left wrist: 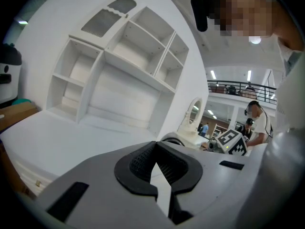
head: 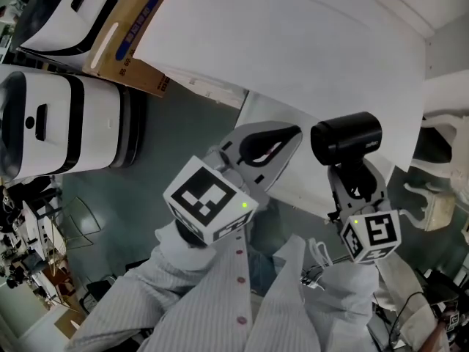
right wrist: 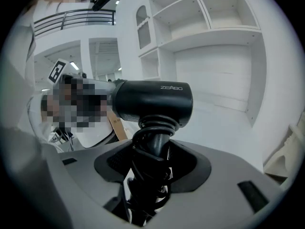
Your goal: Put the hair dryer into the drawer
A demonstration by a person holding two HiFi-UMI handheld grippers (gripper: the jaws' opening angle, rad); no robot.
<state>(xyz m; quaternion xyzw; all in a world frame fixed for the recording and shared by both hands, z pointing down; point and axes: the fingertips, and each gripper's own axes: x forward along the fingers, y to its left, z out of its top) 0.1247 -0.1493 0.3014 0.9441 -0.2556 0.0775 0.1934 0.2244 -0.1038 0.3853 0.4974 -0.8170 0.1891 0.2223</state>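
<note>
A black hair dryer [head: 346, 138] is held up in front of the white desk [head: 293, 42], its barrel lying crosswise. My right gripper [head: 353, 180] is shut on its handle, which has the black cord wound around it. In the right gripper view the hair dryer [right wrist: 152, 101] stands upright out of the right gripper [right wrist: 151, 162]. Just left of it, my left gripper [head: 293, 135] is shut with nothing in it, and its tips meet in the left gripper view [left wrist: 155, 149]. No drawer shows clearly in any view.
White shelving [left wrist: 124, 56] rises at the back of the desk. Two white rounded machines [head: 66, 127] and a cardboard box [head: 132, 28] stand on the floor at the left. A white ornate piece [head: 440, 196] is at the right. The person's sleeves fill the bottom.
</note>
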